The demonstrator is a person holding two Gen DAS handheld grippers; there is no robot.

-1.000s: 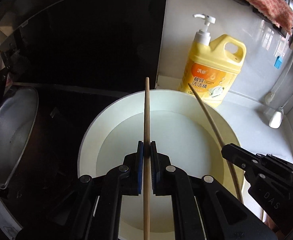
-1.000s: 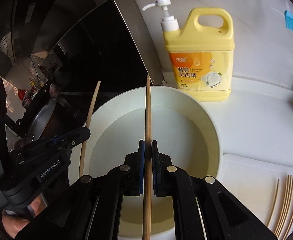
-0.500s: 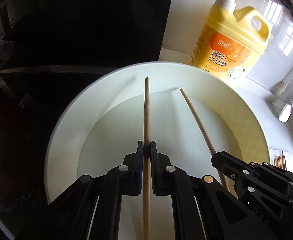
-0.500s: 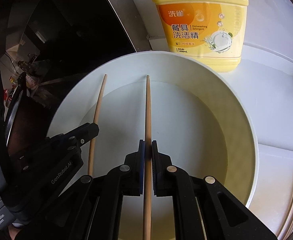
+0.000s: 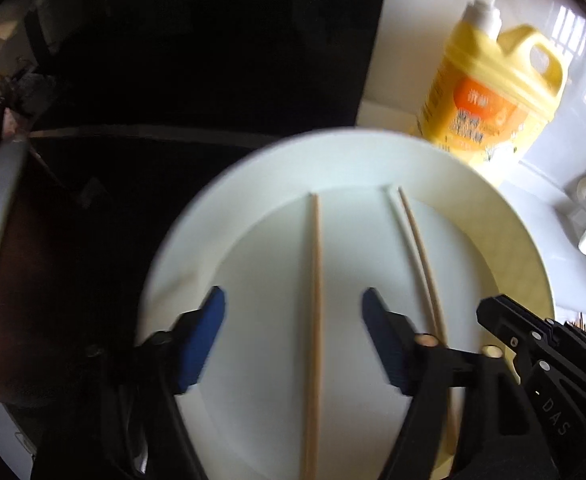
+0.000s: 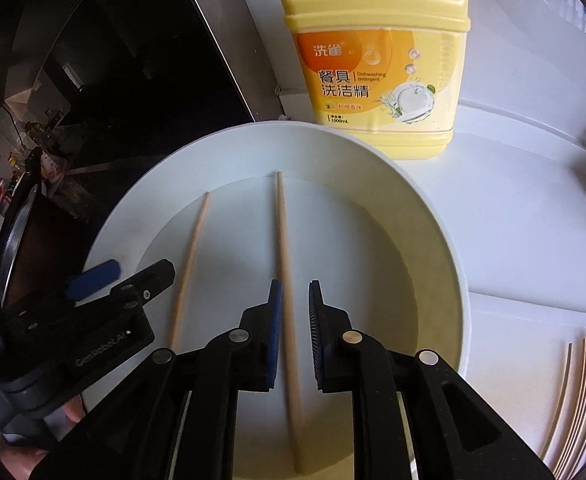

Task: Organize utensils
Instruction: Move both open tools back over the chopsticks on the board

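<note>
Released chopsticks [image 6: 287,280] before "Dishwashing detergent" bottle [image 6: 377,60]

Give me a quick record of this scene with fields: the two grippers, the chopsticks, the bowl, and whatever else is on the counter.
left gripper: jaws have just been opening, now wide apart; chopstick lies free between them
right gripper: jaws have just been opening, slightly parted; pads look clear of the chopstick
left chopstick: lying in the bowl
right chopstick: lying in the bowl
bowl: white, holds only the two chopsticks
detergent bottle: yellow, upright behind the bowl
spare chopsticks: bundle on the white board right of the bowl
</note>
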